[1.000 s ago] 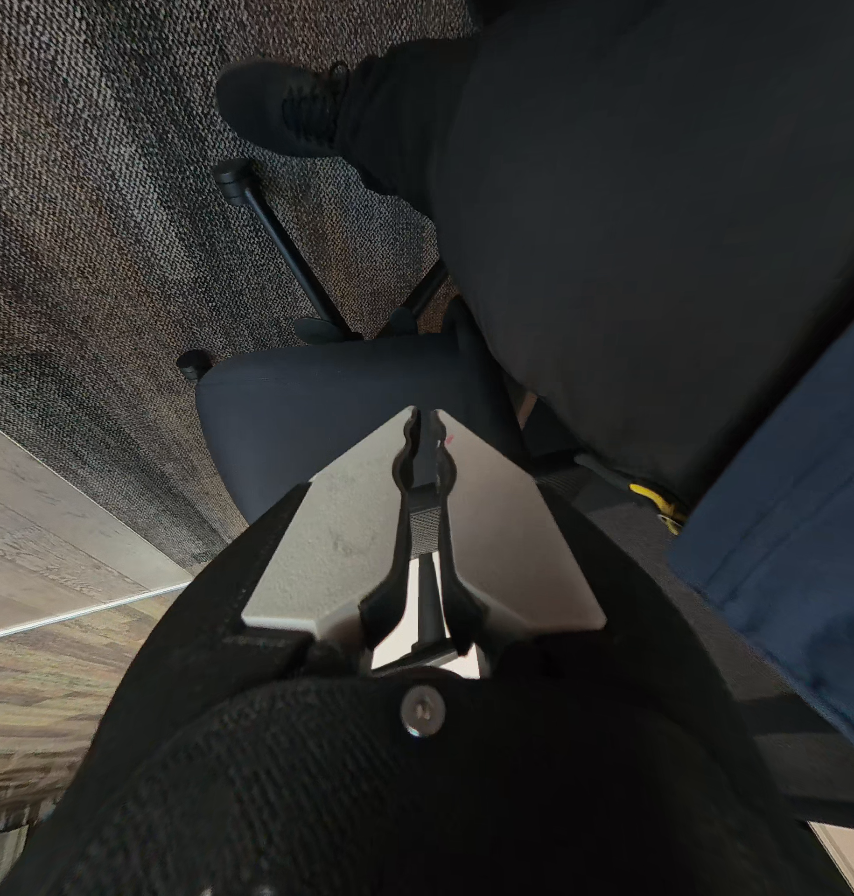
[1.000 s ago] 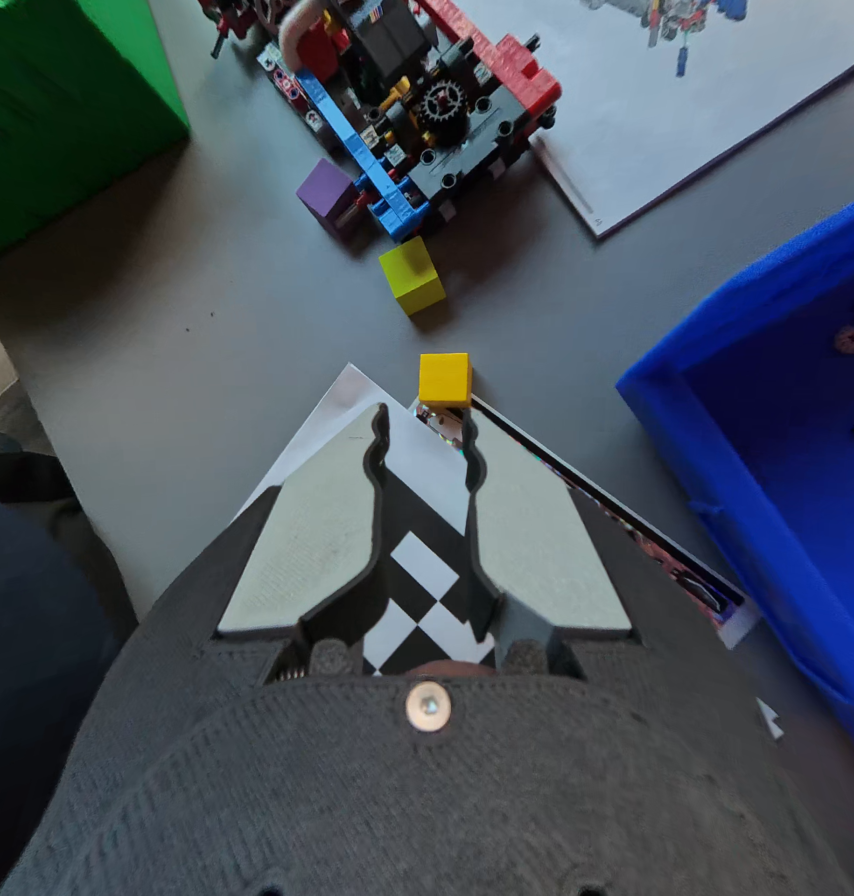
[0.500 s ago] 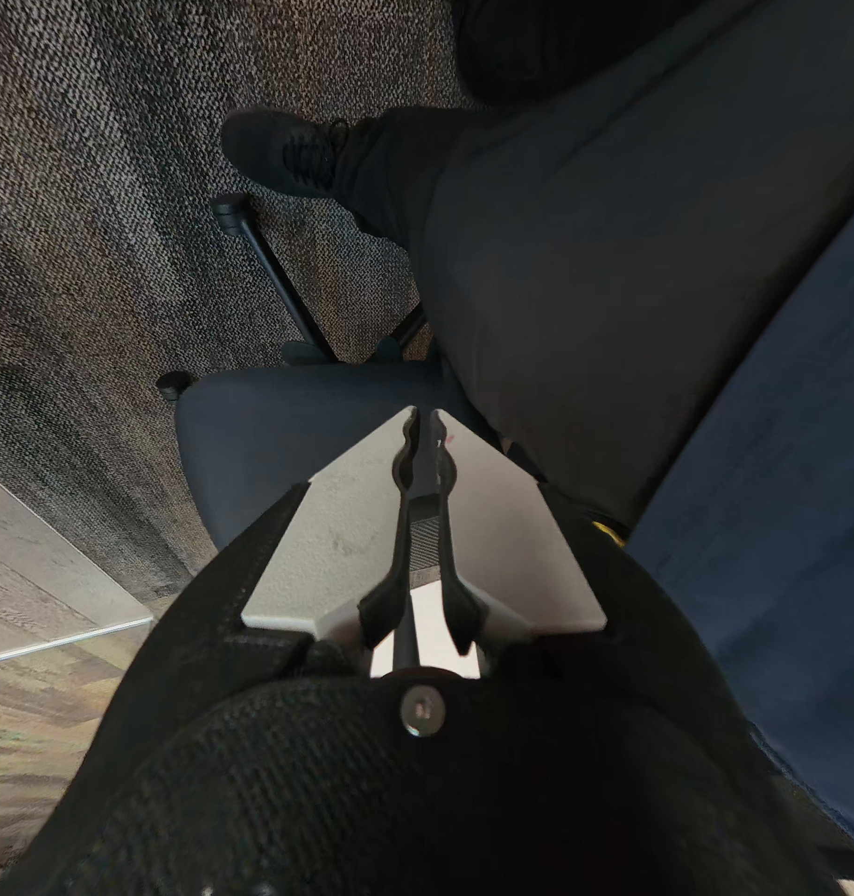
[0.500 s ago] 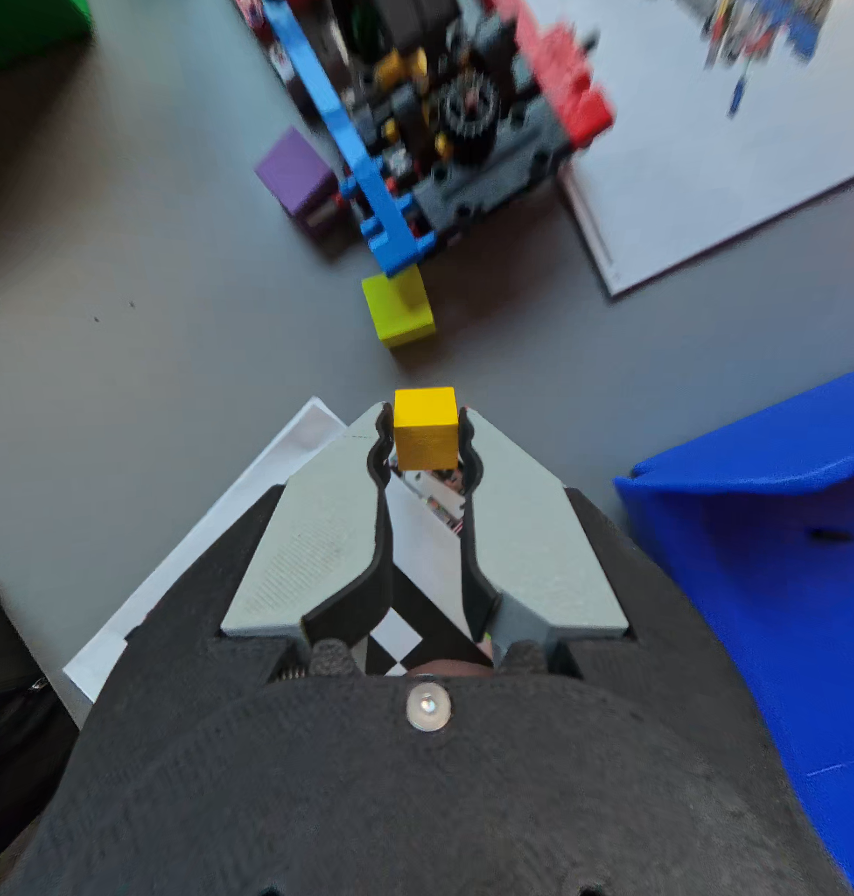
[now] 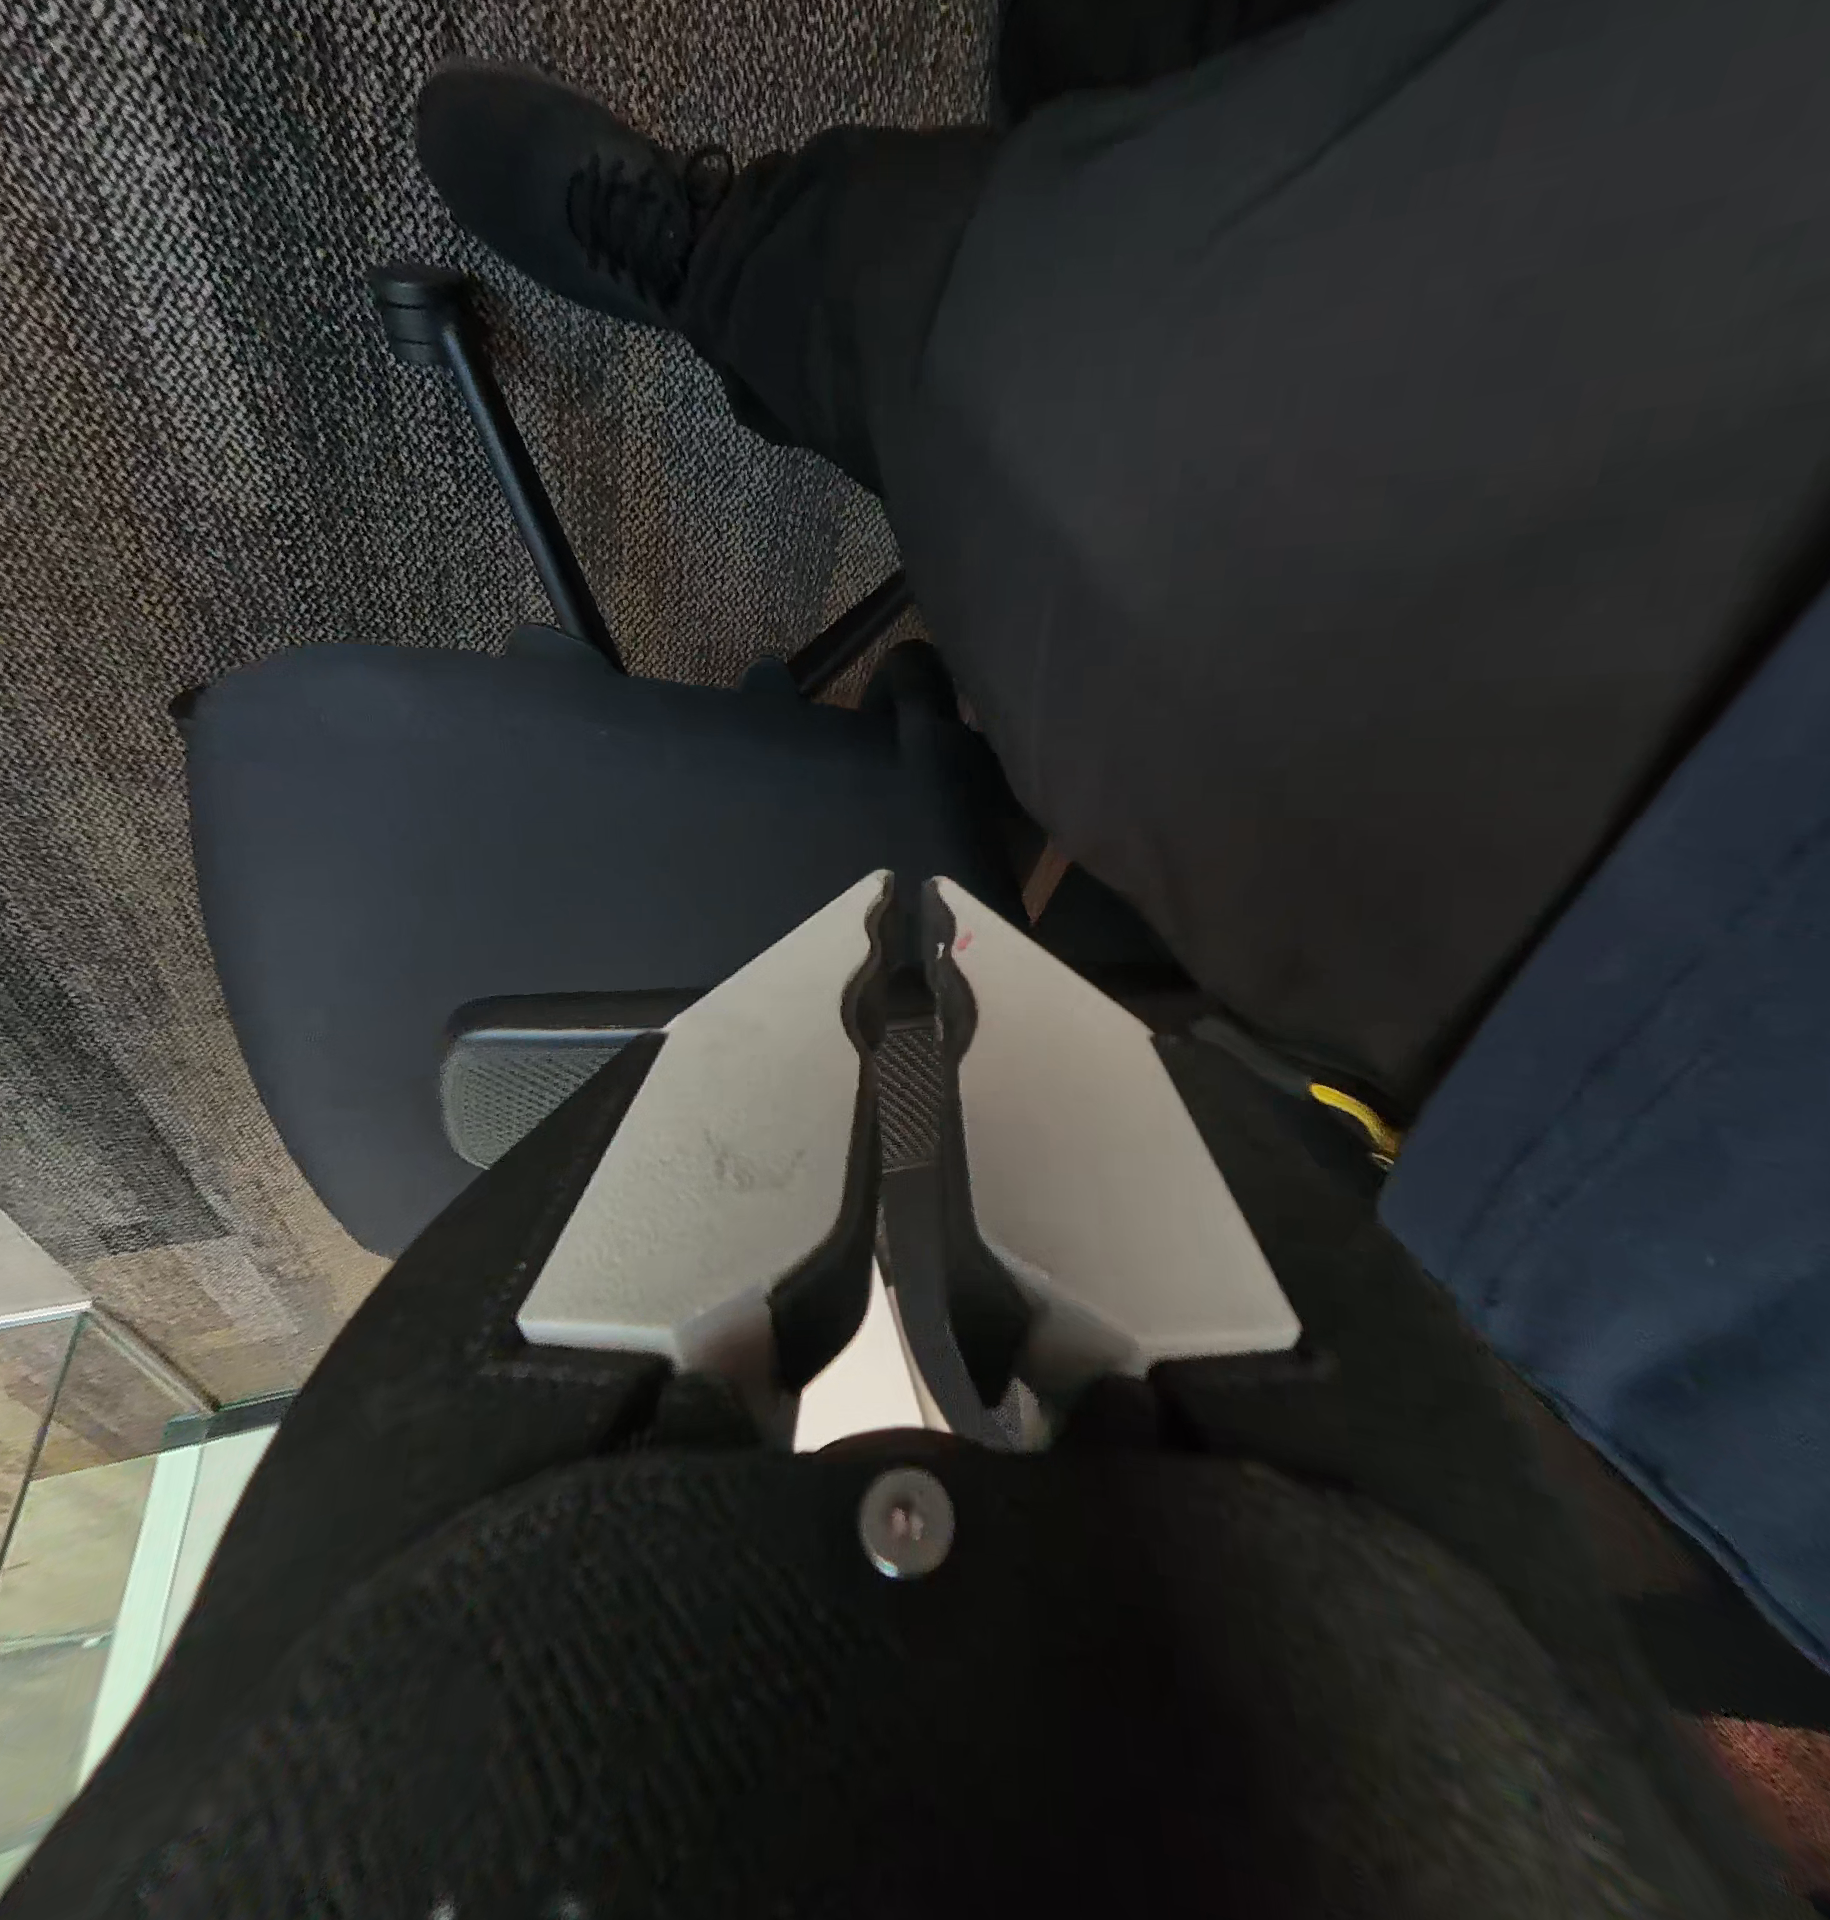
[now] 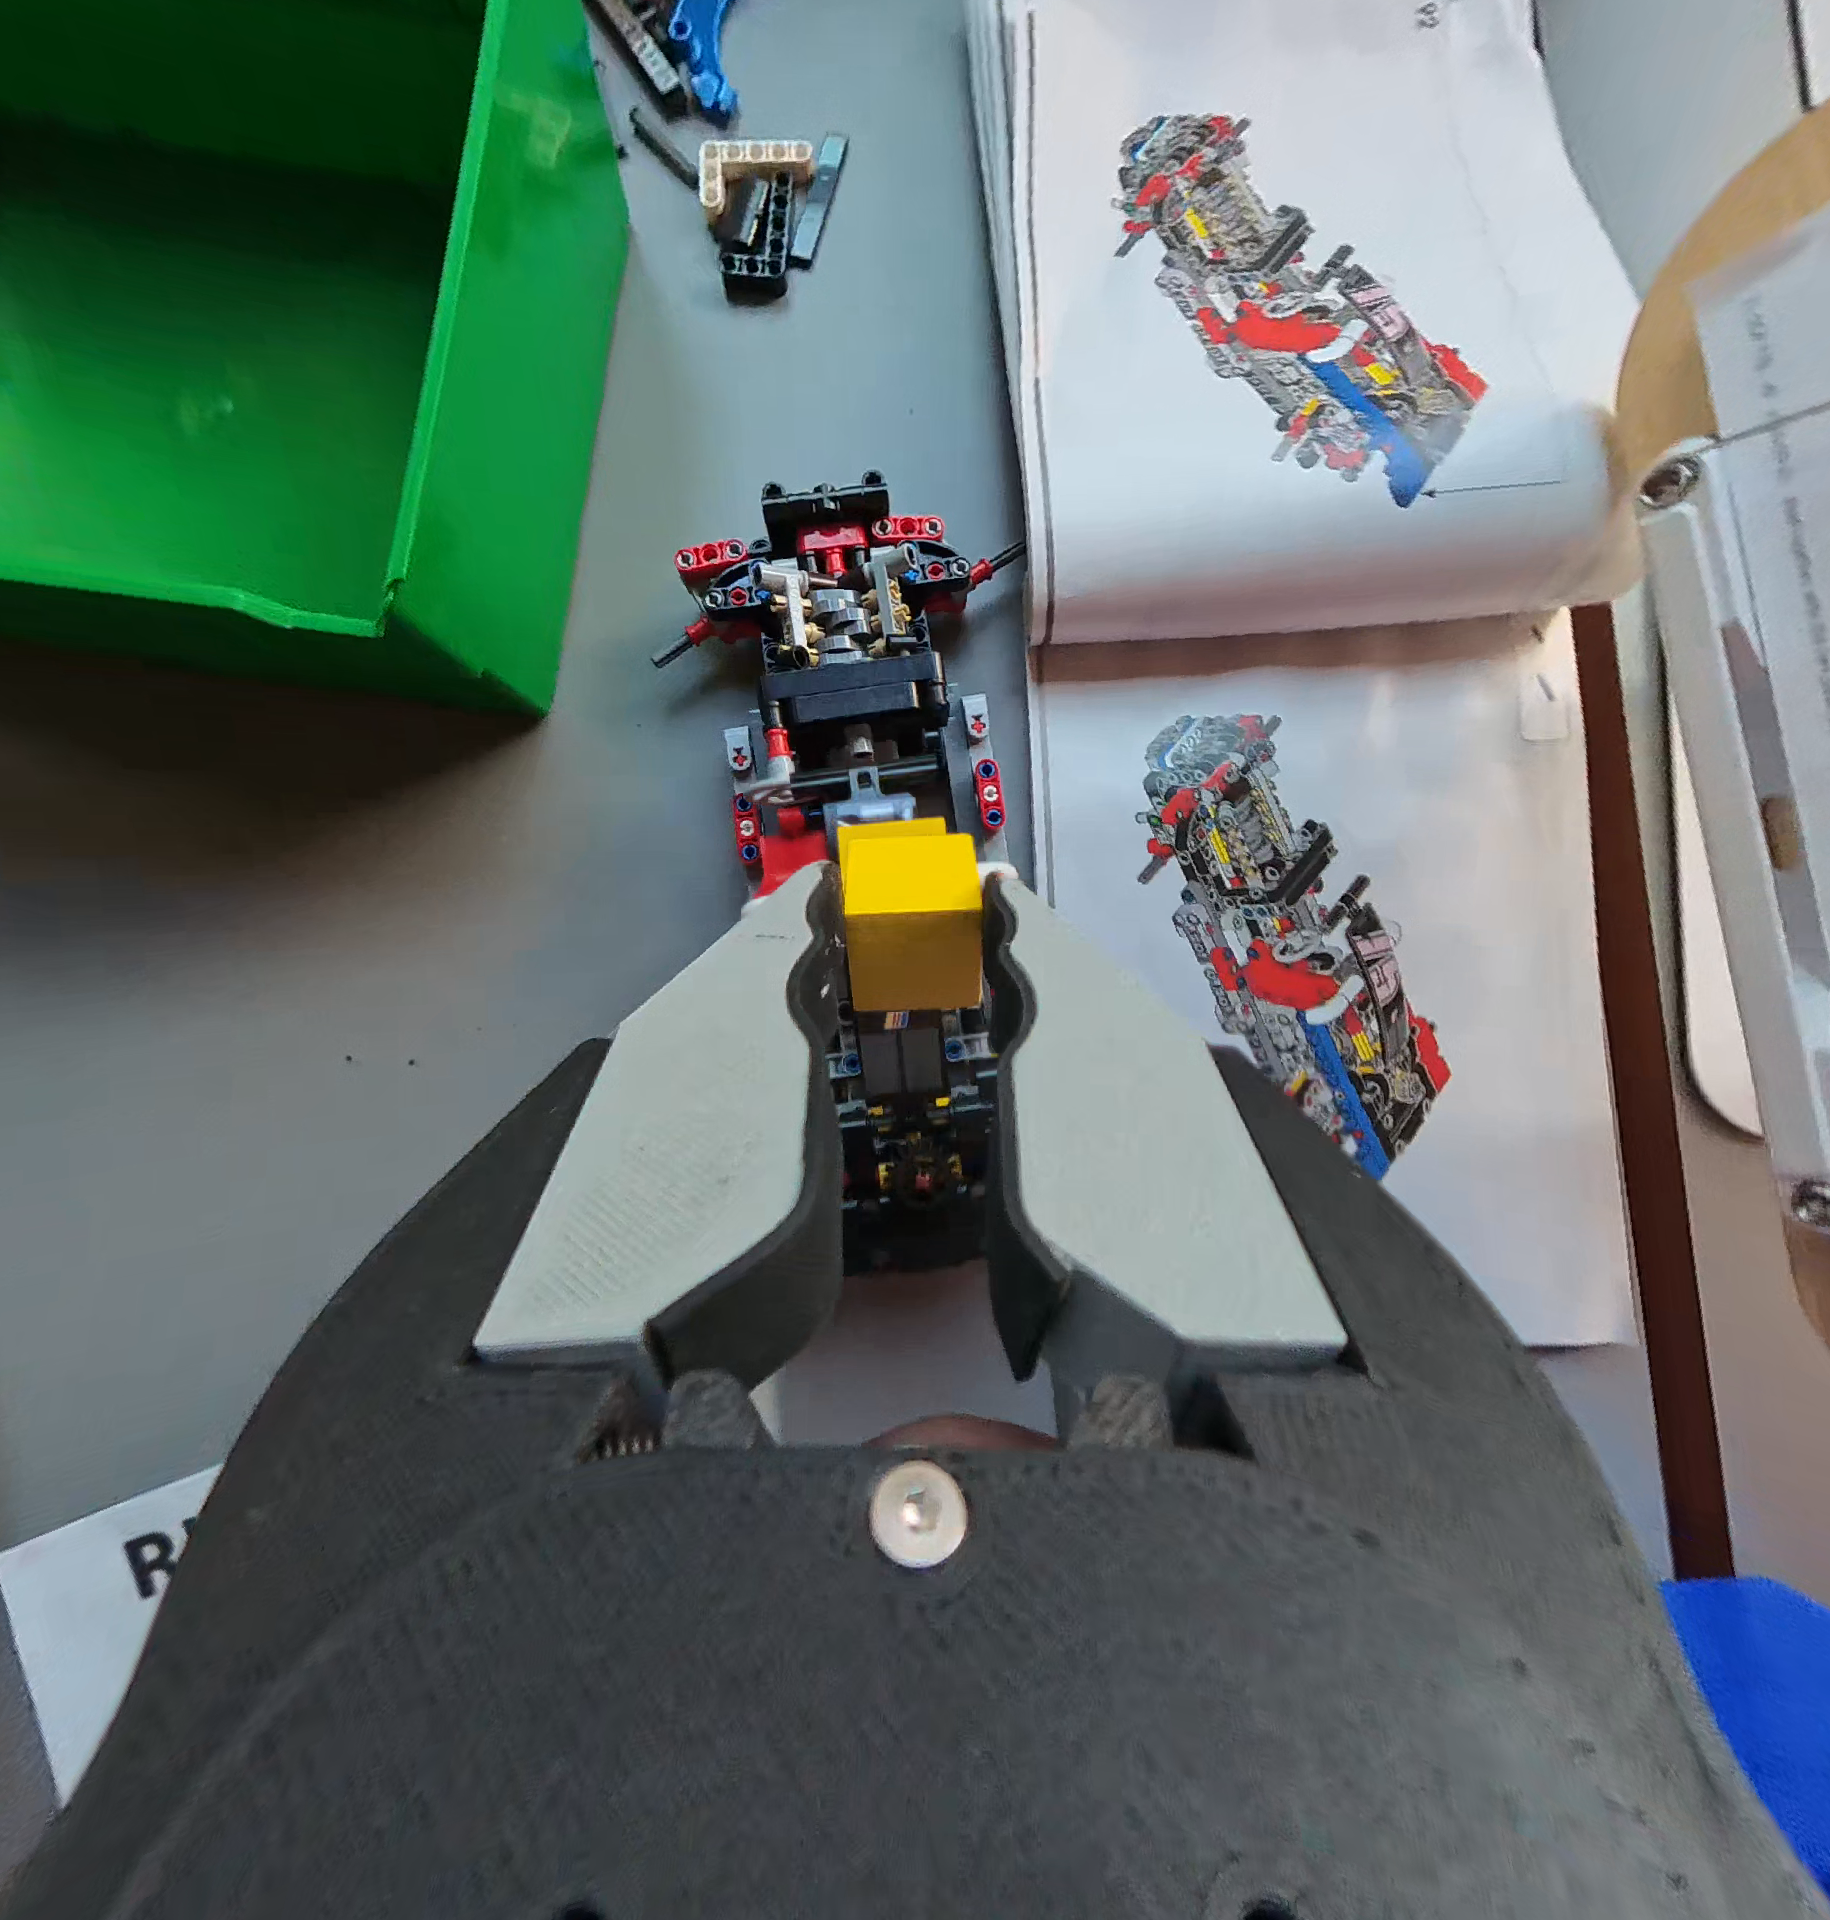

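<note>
The right claw (image 6: 913,914) grips a yellow cube (image 6: 911,925) with both pads pressed on it, above the toy car frame (image 6: 849,665) on the grey worktop (image 6: 267,935), right of the green bin (image 6: 215,312), while the left claw (image 5: 909,904), closed and empty, points at a chair seat (image 5: 526,831).

The brick model (image 6: 857,665) runs under the yellow cube (image 6: 911,914) and gripper body, its lower end hidden. At lower left, a printed sheet (image 6: 69,1621) is cut by the frame edge.

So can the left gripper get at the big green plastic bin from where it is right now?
Probably not. The left gripper is shut and points down at a dark chair seat and carpet, off the table; the green plastic bin shows only in the right wrist view.
</note>
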The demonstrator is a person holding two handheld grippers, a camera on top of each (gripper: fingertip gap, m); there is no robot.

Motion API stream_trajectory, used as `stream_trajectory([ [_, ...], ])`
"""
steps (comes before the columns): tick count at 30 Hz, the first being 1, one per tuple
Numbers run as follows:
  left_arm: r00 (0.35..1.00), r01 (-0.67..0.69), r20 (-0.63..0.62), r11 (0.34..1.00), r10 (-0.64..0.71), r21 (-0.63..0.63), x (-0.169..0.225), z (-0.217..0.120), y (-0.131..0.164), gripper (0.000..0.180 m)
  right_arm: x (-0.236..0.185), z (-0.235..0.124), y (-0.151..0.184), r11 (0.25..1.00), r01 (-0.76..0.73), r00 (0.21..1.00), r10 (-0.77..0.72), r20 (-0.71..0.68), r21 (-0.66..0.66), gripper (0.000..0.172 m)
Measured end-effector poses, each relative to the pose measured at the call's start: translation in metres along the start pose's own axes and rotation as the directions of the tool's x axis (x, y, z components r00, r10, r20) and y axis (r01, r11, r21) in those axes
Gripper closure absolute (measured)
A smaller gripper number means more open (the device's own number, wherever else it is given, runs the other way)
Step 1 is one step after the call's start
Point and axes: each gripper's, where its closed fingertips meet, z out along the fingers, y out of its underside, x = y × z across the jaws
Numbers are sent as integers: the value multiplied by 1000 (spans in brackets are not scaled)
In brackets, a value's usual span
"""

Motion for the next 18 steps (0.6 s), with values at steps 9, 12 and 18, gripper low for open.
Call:
stream_trajectory([
  [9,999,25,-23,1000,-26,-19,13,12,20,178,-5,18,-6,999,42,999,-42,11,-27,148],
  [12,999,31,-20,999,-31,-16,12,10,22,178,-4,19,-7,1000,29,1000,-29,9,-7,148],
  [18,999,46,-15,999,-46,-3,8,5,19,179,-4,14,-15,999,15,1000,-16,1,44,148],
])
